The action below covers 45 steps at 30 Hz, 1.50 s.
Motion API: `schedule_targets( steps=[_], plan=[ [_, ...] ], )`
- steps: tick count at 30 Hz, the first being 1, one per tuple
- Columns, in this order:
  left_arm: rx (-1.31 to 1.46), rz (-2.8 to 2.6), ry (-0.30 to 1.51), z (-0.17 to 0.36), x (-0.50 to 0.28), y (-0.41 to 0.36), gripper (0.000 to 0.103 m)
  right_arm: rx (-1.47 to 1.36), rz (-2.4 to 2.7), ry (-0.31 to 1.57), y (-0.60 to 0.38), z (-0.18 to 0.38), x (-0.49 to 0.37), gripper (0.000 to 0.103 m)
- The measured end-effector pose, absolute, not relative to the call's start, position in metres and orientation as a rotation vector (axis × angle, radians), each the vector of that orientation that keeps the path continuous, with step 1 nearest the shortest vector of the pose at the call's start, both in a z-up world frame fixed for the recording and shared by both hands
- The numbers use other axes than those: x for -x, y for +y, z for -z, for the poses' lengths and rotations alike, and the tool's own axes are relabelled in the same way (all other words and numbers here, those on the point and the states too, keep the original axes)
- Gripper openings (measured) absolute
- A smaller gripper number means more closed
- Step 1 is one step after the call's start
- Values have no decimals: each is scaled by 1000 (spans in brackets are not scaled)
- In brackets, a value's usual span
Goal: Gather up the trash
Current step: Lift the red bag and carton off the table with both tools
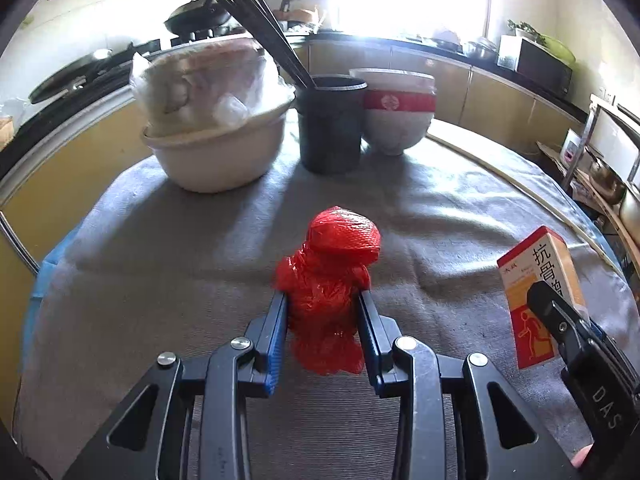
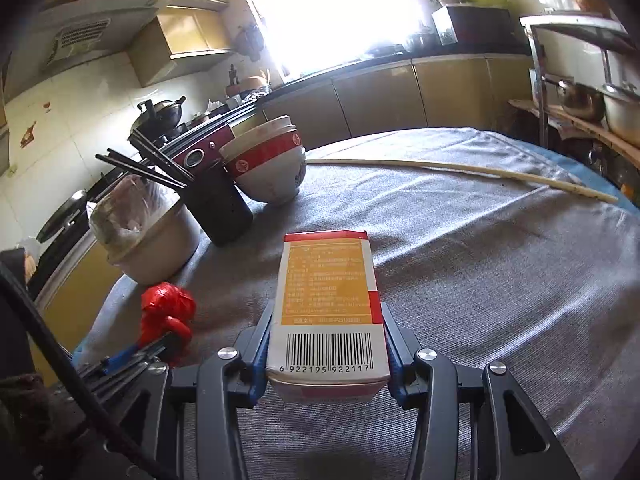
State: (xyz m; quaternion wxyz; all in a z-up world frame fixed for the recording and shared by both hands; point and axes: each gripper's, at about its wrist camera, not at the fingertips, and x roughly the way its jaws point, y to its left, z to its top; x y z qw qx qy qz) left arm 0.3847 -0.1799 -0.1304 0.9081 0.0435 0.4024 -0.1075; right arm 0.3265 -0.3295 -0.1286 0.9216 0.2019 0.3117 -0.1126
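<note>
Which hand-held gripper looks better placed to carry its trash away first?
Neither clearly: the left hand-held gripper is clamped on the red plastic wad, and the right hand-held gripper is clamped on the medicine box.

My left claw (image 1: 323, 300) is black linkage with silver round screws and blue pads (image 1: 276, 344). My right claw (image 2: 326, 320) matches it, "DAS" lettered white along its side.

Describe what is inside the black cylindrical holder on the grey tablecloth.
Dark chopsticks stick out of the black cylindrical holder, leaning left. Their lower ends and anything else inside are hidden by its wall.
</note>
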Motion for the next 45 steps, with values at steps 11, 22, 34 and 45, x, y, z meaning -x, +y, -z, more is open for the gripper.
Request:
schedule_targets(
  steps=[11, 22, 34, 45],
  plan=[
    [-92, 206, 799, 125, -381, -177, 36, -418, 232, 617, -328, 124, -323, 49],
    [-95, 211, 783, 120, -375, -178, 36, -426, 227, 616, -327, 124, -322, 49],
    [-82, 209, 792, 120, -377, -175, 36, -428, 216, 611, -325, 122, -322, 49],
    [-73, 203, 821, 126, -385, -176, 36, -445, 211, 613, -327, 123, -322, 49]
  ],
)
